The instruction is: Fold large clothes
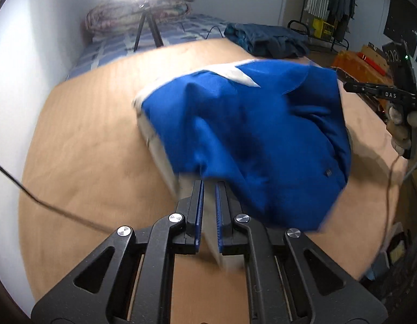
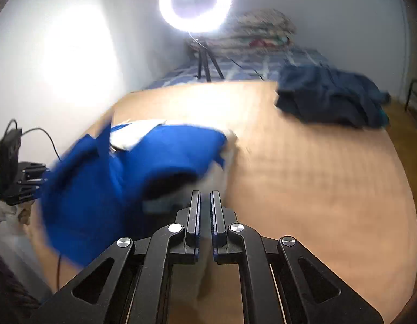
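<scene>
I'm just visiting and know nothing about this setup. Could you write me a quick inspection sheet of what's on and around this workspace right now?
Surface: wooden board, bare around the garment.
Job's things: blue and white garment, bunched and partly lifted, blurred.
Clutter: dark blue clothes pile at the far edge.
Grippers: left gripper and right gripper, jaws nearly shut, each pinching white fabric of the garment.
Cables: dark cable across the board's left side; thin cable on the right.
Surroundings: lit ring light on a tripod, bed with folded quilts, clothes rack.
</scene>
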`<state>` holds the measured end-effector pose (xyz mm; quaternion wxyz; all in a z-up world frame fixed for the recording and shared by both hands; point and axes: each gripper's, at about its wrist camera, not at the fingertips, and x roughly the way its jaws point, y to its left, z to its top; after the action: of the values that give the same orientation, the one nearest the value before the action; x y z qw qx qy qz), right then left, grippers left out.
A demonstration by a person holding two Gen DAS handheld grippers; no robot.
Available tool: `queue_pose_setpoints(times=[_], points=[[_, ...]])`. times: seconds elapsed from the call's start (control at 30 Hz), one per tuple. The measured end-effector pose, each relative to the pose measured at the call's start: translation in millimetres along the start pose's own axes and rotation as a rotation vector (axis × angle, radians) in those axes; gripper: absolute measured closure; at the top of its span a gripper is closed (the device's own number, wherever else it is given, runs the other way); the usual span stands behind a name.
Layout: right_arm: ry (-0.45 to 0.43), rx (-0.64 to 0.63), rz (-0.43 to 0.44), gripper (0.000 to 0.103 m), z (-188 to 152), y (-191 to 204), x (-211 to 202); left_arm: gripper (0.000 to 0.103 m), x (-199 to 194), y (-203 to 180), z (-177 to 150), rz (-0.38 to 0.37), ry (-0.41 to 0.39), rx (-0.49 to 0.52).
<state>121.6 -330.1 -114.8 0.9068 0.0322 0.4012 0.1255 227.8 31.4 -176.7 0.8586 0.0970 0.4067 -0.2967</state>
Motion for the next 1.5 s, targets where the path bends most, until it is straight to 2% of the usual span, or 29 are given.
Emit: queue_pose_setpoints(times=[0.03,0.07,0.1,0.13,0.17,0.2,0.27,0.33,0.5,0.53,0.57,0.6,0.63,0.67,0.7,0.73,0.8,0.97,1.03,1.2,1.33,1.43,1.5], points=[[0.005,0.019,0.010,0.096,-2.3,-2.8,-4.1,0.092,-6.6,5.7,-4.9,-0.022,0.008,-0.038],[0.012,0.054,0.026,0.088,-5.0,-6.5,-8.5,0.085,-10.9,10.6,-6.0,-0.047,0.012,-0.083],[0.016,0.094,0.055,0.073,-6.6,-9.7,-11.4,0.071,-16.2,14.5,-7.7,-0.074,0.010,-0.129],[0.017,0.121,0.077,0.063,-6.4,-12.5,-12.0,0.062,-19.1,23.1,-5.2,-0.108,0.003,-0.187],[0.012,0.161,0.109,0.050,-7.2,-13.4,-13.3,0.044,-20.6,29.8,-2.9,-0.145,-0.008,-0.249],[0.011,0.190,0.129,0.049,-7.0,-11.1,-15.1,0.033,-20.6,36.4,-1.1,-0.175,-0.018,-0.314],[0.033,0.238,0.207,0.049,-4.4,-9.8,-8.3,0.033,-16.0,51.0,2.3,-0.265,-0.027,-0.462],[0.063,0.256,0.236,0.048,-3.2,-4.0,3.7,0.033,-1.8,65.7,6.4,-0.350,-0.010,-0.606],[0.099,0.297,0.258,0.049,-10.6,8.3,30.4,0.033,35.1,83.5,6.8,-0.440,-0.008,-0.825],[0.103,0.307,0.260,0.049,-10.5,8.7,36.3,0.034,43.5,85.0,5.4,-0.448,0.005,-0.851],[0.107,0.316,0.260,0.049,-8.7,6.9,43.8,0.043,50.3,85.9,4.9,-0.453,0.020,-0.863],[0.112,0.323,0.263,0.049,-8.0,6.8,50.9,0.060,54.8,84.1,3.3,-0.455,0.033,-0.864],[0.113,0.329,0.263,0.050,-7.7,6.5,52.5,0.071,58.1,83.5,2.2,-0.448,0.048,-0.857],[0.117,0.340,0.273,0.065,-7.7,6.1,58.1,0.091,59.5,81.0,4.5,-0.438,0.055,-0.841],[0.129,0.354,0.298,0.096,-8.3,5.0,62.8,0.095,59.0,78.0,6.0,-0.429,0.052,-0.821],[0.151,0.379,0.327,0.100,-8.8,4.9,67.4,0.097,56.3,75.1,9.0,-0.418,0.043,-0.796],[0.141,0.372,0.326,0.100,-7.5,9.8,59.6,0.100,43.9,66.5,19.1,-0.403,0.021,-0.723],[0.097,0.393,0.399,0.101,-3.4,13.2,19.9,0.101,16.3,64.1,19.5,-0.439,-0.014,-0.716],[0.103,0.434,0.419,0.101,-11.4,4.5,14.9,0.101,13.6,63.1,11.1,-0.416,0.008,-0.700],[0.230,0.453,0.292,0.102,-51.9,-12.0,45.3,0.101,47.7,51.8,-14.9,-0.253,0.128,-0.578],[0.240,0.357,0.212,0.102,-51.3,0.9,51.8,0.101,43.7,40.5,-9.8,-0.189,0.130,-0.501],[0.279,0.273,0.199,0.099,-38.5,9.0,37.4,0.101,30.6,35.0,-0.3,-0.169,0.129,-0.446],[0.265,0.214,0.168,0.099,-29.3,9.6,15.9,0.101,12.9,33.5,5.8,-0.159,0.100,-0.416]])
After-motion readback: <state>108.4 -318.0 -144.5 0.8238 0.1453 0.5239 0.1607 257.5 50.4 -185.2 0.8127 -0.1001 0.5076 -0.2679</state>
